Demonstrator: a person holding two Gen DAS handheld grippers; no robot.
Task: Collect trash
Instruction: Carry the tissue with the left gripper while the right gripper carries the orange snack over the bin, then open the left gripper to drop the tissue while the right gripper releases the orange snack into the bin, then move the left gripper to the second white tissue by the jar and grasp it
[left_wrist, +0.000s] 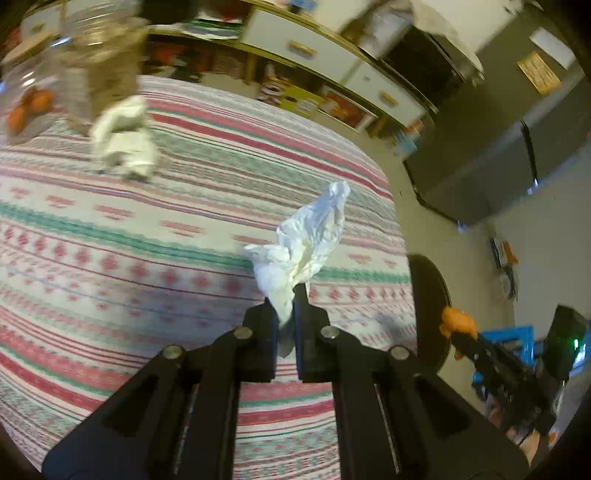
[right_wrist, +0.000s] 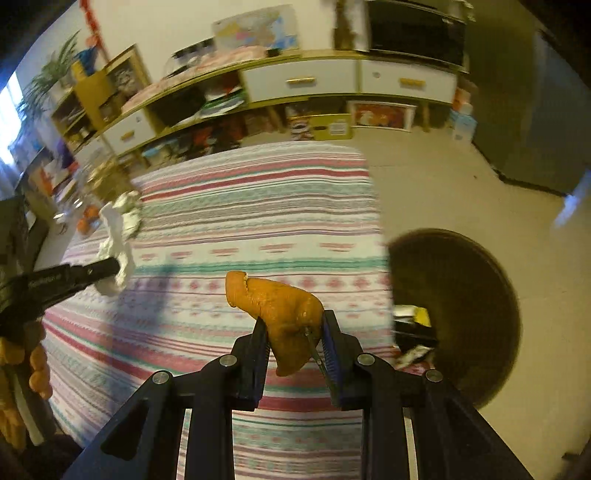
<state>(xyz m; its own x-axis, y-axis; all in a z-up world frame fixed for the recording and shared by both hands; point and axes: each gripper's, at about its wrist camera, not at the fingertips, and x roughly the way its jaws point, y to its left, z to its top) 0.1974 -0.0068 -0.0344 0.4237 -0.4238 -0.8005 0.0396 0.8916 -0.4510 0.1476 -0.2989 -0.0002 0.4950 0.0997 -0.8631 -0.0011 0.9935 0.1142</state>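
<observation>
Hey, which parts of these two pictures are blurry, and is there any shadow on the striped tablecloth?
Left wrist view: the glass jar and crumpled white paper wad at far left are smeared; the white tissue in the left gripper is sharp. Right wrist view: shelves blur, and a dark shadow streak crosses the cloth left of the orange peel.

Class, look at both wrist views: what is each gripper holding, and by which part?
The left gripper pinches the crumpled white tissue by its lower end. The right gripper clamps the orange peel around its middle.

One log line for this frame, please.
left hand-held gripper: shut on tissue | right hand-held gripper: shut on peel | bin: beside table | more tissue on table
</observation>
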